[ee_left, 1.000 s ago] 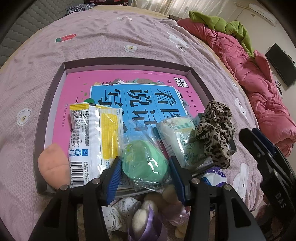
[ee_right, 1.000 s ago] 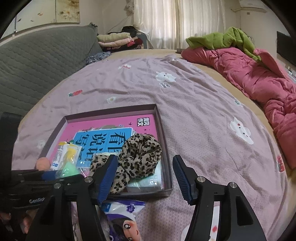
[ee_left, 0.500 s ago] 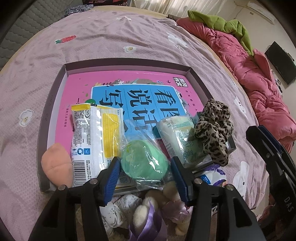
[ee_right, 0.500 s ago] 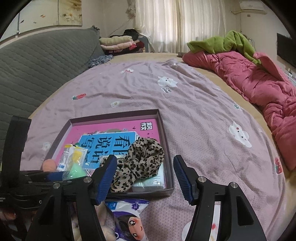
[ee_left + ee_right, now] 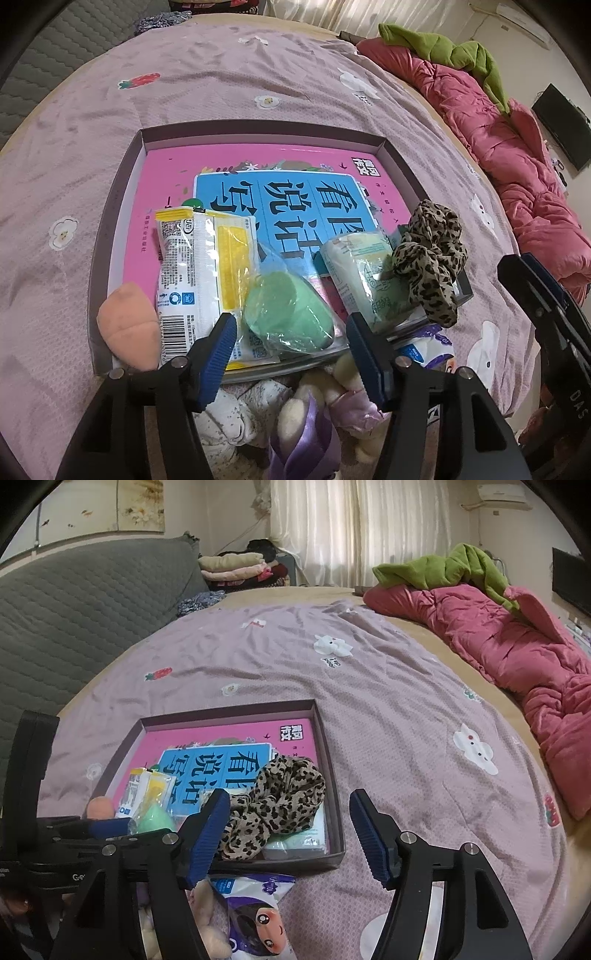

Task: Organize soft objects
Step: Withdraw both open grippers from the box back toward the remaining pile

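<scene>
A shallow brown box (image 5: 122,192) on the bed holds a pink book, an orange sponge (image 5: 127,325), a white-and-yellow packet (image 5: 195,273), a bagged green sponge (image 5: 284,314), a pale green tissue pack (image 5: 354,266) and a leopard scrunchie (image 5: 430,254). My left gripper (image 5: 291,354) is open and empty, just in front of the box's near edge, above a plush toy (image 5: 314,417). My right gripper (image 5: 290,834) is open and empty, near the box's (image 5: 332,760) right corner and the scrunchie (image 5: 280,794). A cartoon-face packet (image 5: 258,912) lies below it.
The purple bedsheet (image 5: 388,709) spreads beyond the box. A pink quilt (image 5: 517,657) with a green blanket (image 5: 450,568) lies along the right. A grey padded headboard (image 5: 74,605) is at the left, folded clothes (image 5: 236,566) behind.
Both grippers have drawn back and up a little from the box, so more of the bed shows. Both stay open and empty. The objects in the box have not moved.
</scene>
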A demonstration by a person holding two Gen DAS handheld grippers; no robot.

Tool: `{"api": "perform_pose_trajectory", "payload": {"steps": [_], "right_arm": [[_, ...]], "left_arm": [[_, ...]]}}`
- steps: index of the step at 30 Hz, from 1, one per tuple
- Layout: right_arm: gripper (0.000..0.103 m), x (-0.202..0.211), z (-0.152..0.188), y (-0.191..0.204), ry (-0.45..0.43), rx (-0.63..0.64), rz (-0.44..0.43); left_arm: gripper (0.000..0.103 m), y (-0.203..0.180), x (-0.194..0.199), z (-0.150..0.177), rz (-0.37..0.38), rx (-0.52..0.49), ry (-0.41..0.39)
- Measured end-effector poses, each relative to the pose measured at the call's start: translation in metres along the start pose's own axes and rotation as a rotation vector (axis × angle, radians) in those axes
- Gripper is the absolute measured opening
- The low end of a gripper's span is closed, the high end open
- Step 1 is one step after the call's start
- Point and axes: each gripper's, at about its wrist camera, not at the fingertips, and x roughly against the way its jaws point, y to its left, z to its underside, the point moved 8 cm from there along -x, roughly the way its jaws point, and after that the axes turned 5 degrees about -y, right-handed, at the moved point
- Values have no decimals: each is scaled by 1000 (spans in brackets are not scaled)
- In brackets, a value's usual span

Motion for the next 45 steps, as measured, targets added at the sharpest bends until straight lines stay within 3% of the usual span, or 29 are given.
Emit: {"api": "perform_pose_trajectory", "payload": {"steps": [45], "right_arm": [[75,45,-3,9,-33,32,-17]], "left_arm": [[62,8,82,-4,-79,25,-167]]}}
